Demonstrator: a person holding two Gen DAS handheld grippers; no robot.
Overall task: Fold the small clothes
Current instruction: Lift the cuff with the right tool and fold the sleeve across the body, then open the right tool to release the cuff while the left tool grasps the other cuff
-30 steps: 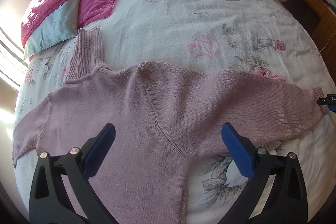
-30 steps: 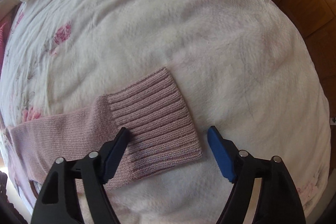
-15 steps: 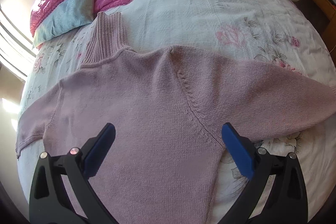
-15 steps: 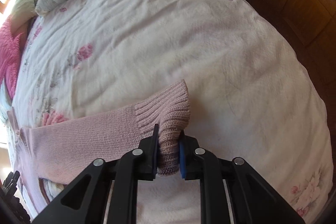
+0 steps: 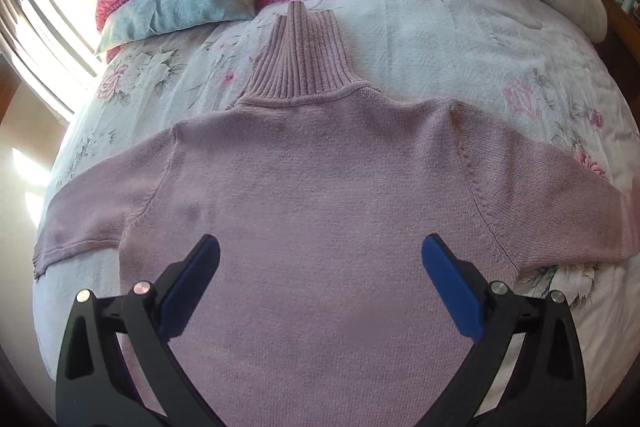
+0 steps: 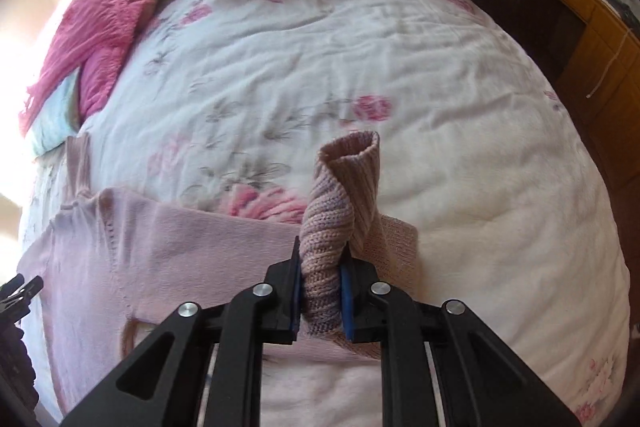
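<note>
The ribbed cuff of the mauve knitted turtleneck sweater is pinched and lifted by the right gripper, presumably for folding the sleeve inward. The left gripper is held wide apart, empty, above the body.

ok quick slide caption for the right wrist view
Right gripper clamps the ribbed cuff of a mauve sweater above the floral quilt.

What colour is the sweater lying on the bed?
Dusty pink sweater, clearest in the left wrist view.
</note>
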